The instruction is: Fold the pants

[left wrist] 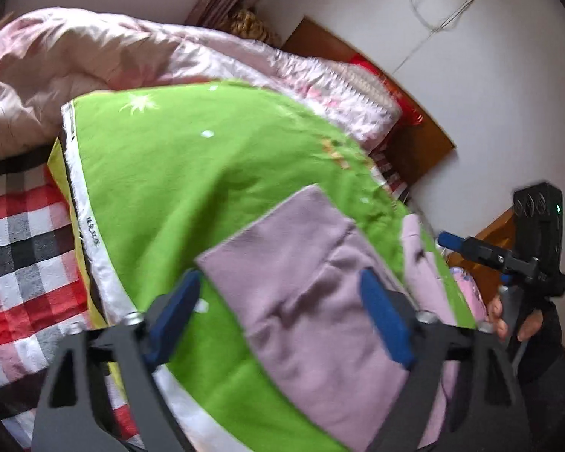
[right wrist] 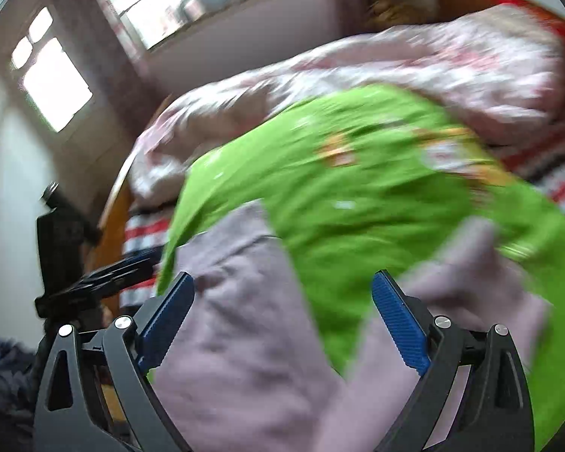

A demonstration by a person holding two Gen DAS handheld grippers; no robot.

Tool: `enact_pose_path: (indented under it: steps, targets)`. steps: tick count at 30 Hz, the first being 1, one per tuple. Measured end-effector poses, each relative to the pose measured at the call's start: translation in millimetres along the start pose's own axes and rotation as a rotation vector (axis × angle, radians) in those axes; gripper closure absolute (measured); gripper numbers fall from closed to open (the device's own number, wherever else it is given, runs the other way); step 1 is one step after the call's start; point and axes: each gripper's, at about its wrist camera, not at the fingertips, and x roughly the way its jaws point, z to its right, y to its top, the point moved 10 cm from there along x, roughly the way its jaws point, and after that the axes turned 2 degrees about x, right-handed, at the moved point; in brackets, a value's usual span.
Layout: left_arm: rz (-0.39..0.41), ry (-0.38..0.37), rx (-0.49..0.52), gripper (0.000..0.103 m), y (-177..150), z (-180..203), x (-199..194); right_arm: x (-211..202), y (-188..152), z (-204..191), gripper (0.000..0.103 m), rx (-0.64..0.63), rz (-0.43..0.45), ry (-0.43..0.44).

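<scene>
Your left gripper (left wrist: 280, 312) has its blue pads spread wide and holds nothing; the pads hang above the cloth, and whether they touch it you cannot tell. The pants (left wrist: 312, 286), pale lilac, lie flat on the green blanket (left wrist: 177, 173) right under that gripper: the right pad sits over the pants, while the left pad is over bare green just beside their near edge. A square corner of the pants points away from you toward the middle of the blanket.

Your right gripper (right wrist: 282, 324) is also wide apart and empty. In its blurred view the pants (right wrist: 229, 320) fill the space between and below the pads, with a wedge of green showing through the middle and more lilac cloth off to the right.

From the left wrist view, your right gripper (left wrist: 452, 243) hovers off the right edge of the bed, well apart from the left one.

The blanket's white trim (left wrist: 94, 248) runs along its left edge, with checkered sheet (left wrist: 22, 248) beyond it. A pink quilt (left wrist: 94, 56) is bunched along the far side, with open green blanket between it and the pants.
</scene>
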Motion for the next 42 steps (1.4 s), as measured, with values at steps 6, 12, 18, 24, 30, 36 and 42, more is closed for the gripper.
enact_pose_path:
  steps: [6, 12, 18, 24, 30, 36, 42]
  targets:
    - [-0.087, 0.042, 0.078, 0.029, 6, -10, 29, 81, 2, -15, 0.034, -0.101, -0.175, 0.021]
    - [-0.155, 0.099, 0.143, 0.038, -4, -17, 51, 85, -2, -16, 0.081, -0.155, -0.152, -0.014]
    - [-0.055, 0.134, 0.308, 0.093, 10, 11, 20, 62, 7, -36, 0.091, -0.223, -0.037, -0.075]
    - [0.053, 0.144, 0.336, 0.092, 41, 32, -6, 43, 33, -38, 0.091, -0.235, 0.029, -0.103]
    - [-0.085, 0.251, 0.257, 0.082, 9, -15, 53, 99, 10, -12, 0.087, -0.172, -0.094, -0.140]
    - [0.054, 0.503, 0.186, 0.023, 38, -30, 0, 39, 30, -3, 0.031, -0.045, -0.016, -0.077]
    - [0.071, 0.167, 0.269, 0.006, 16, 70, -22, -83, 7, 69, 0.031, 0.118, 0.185, -0.146]
